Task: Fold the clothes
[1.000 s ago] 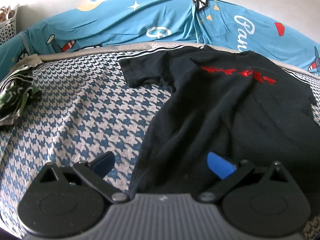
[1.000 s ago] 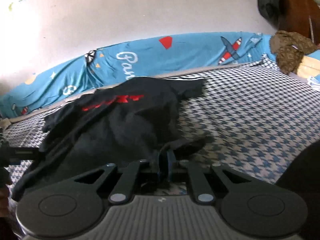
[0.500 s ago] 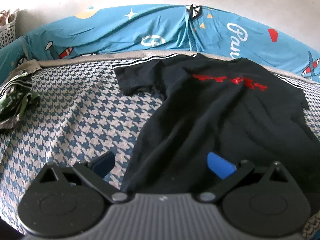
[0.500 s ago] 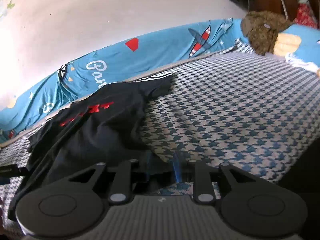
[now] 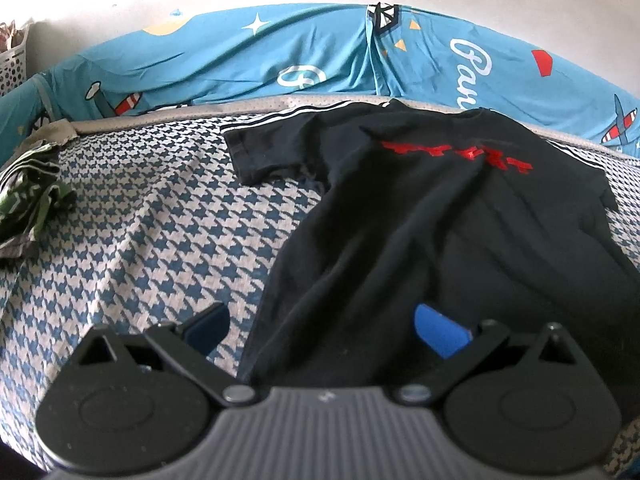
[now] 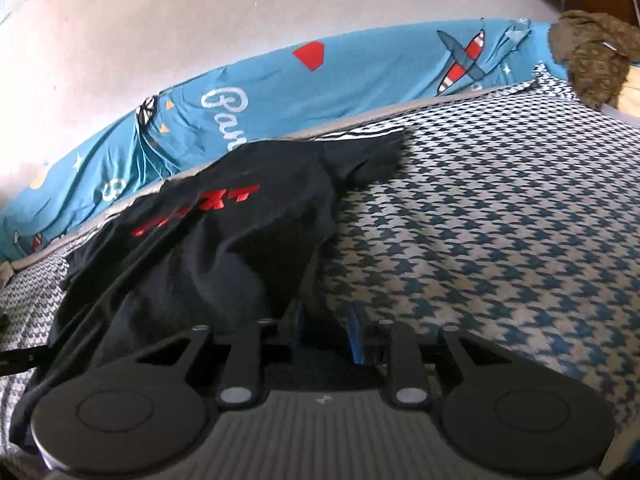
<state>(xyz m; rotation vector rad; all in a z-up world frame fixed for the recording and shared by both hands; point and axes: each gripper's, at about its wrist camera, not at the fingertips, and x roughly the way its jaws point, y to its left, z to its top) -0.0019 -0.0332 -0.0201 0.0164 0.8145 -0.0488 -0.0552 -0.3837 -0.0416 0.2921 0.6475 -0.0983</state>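
Note:
A black T-shirt (image 5: 440, 220) with red print lies spread face up on the houndstooth bed cover (image 5: 160, 220), collar toward the wall. My left gripper (image 5: 320, 328) hangs open over the shirt's near left hem; one finger is over the cover and the blue pad (image 5: 438, 334) is over the cloth. In the right wrist view the T-shirt (image 6: 220, 248) runs off to the left. My right gripper (image 6: 326, 328) is at its near right corner. Its jaws stand a little apart, with dark cloth lying between them.
A crumpled green patterned garment (image 5: 28, 200) sits at the bed's left edge. A blue printed sheet (image 5: 280, 52) runs along the wall behind. A brown bundle of clothing (image 6: 596, 60) lies at the far right. Bare houndstooth cover (image 6: 480, 240) stretches to the right of the shirt.
My right gripper was shut on the bunched hem; its jaws have parted and the shirt now lies flatter and spread out. The left gripper stayed open, shifting slightly.

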